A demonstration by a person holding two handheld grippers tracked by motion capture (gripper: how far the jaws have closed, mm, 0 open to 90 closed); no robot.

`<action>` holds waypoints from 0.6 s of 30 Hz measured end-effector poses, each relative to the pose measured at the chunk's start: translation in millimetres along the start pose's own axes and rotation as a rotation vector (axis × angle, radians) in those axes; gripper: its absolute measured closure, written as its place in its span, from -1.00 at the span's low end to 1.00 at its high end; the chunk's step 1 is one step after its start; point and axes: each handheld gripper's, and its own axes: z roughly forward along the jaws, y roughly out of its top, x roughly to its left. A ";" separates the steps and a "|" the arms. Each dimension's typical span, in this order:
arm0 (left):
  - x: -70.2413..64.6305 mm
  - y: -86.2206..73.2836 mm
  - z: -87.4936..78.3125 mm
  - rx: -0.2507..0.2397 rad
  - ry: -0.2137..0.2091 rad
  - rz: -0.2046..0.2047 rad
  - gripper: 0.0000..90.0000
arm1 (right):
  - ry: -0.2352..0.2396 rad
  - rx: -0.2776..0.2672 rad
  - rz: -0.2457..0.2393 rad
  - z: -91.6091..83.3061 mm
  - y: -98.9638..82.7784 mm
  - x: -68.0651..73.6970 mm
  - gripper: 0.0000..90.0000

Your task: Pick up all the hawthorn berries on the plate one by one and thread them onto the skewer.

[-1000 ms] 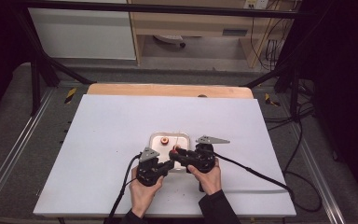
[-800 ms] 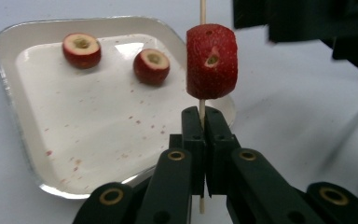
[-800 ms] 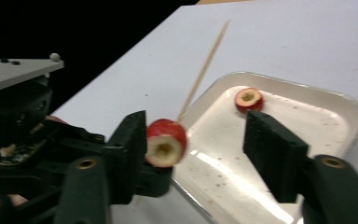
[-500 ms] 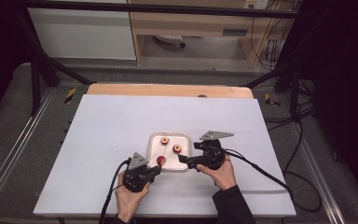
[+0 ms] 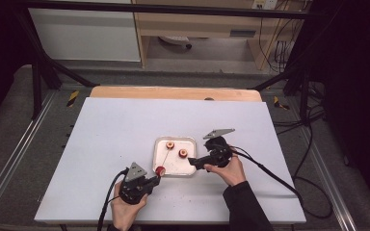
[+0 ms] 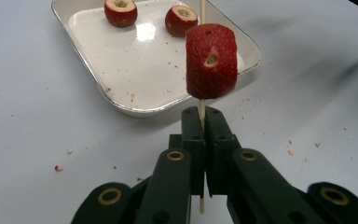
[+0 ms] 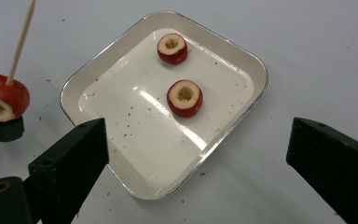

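Currently my left gripper (image 6: 200, 123) clamps the skewer (image 6: 202, 109), one fruit piece (image 6: 211, 61) threaded, off the tray's (image 5: 156, 159) near-left corner. My right gripper (image 7: 196, 154), jaws just opened, holds nothing. Risk: thin stick pivots, piece slides off.

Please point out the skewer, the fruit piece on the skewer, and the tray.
skewer (image 6: 202, 10), left gripper view, bare tip above the fruit.
fruit piece (image 6: 211, 70), left gripper view, red skin.
tray (image 7: 249, 58), right gripper view, rim.
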 end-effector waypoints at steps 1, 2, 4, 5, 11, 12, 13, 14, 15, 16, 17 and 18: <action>0.0 -0.7 -0.5 0.001 -0.006 -0.003 0.95 | -0.003 0.006 0.001 1.6 2.2 0.1 -0.86; 0.2 -1.2 -1.2 0.002 -0.007 -0.001 0.95 | -0.008 0.019 0.001 2.9 4.5 0.2 -0.86; 0.9 -2.5 -2.1 0.002 -0.009 -0.003 0.95 | -0.010 0.031 0.000 6.1 8.6 0.6 -0.85; 1.3 -3.1 -2.2 0.003 -0.009 -0.003 0.95 | -0.008 0.038 0.001 7.6 10.6 1.0 -0.84; 2.7 -5.8 -2.2 0.007 -0.013 -0.001 0.95 | -0.030 0.088 -0.010 18.3 22.5 1.6 -0.83; 3.0 -6.0 -2.2 0.006 -0.008 0.004 0.95 | -0.033 0.096 -0.008 19.9 24.6 2.0 -0.83; 3.1 -6.3 -1.9 0.007 -0.009 0.002 0.95 | -0.032 0.103 0.002 21.7 26.9 3.1 -0.83; 3.1 -6.6 -1.5 0.010 -0.015 -0.002 0.95 | -0.032 0.109 0.004 23.6 28.6 3.4 -0.82; 3.2 -6.8 -1.6 0.011 -0.015 -0.002 0.95 | -0.034 0.114 0.008 25.6 30.4 4.3 -0.81; 3.5 -7.1 -1.7 0.011 -0.016 -0.004 0.95 | -0.036 0.121 0.009 27.8 32.2 5.5 -0.78; 4.0 -7.1 -1.9 0.010 -0.015 -0.002 0.95 | -0.038 0.131 0.000 30.0 33.8 6.0 -0.78; 4.2 -7.3 -2.1 0.009 -0.015 -0.002 0.95 | -0.040 0.139 -0.004 32.4 35.3 6.7 -0.77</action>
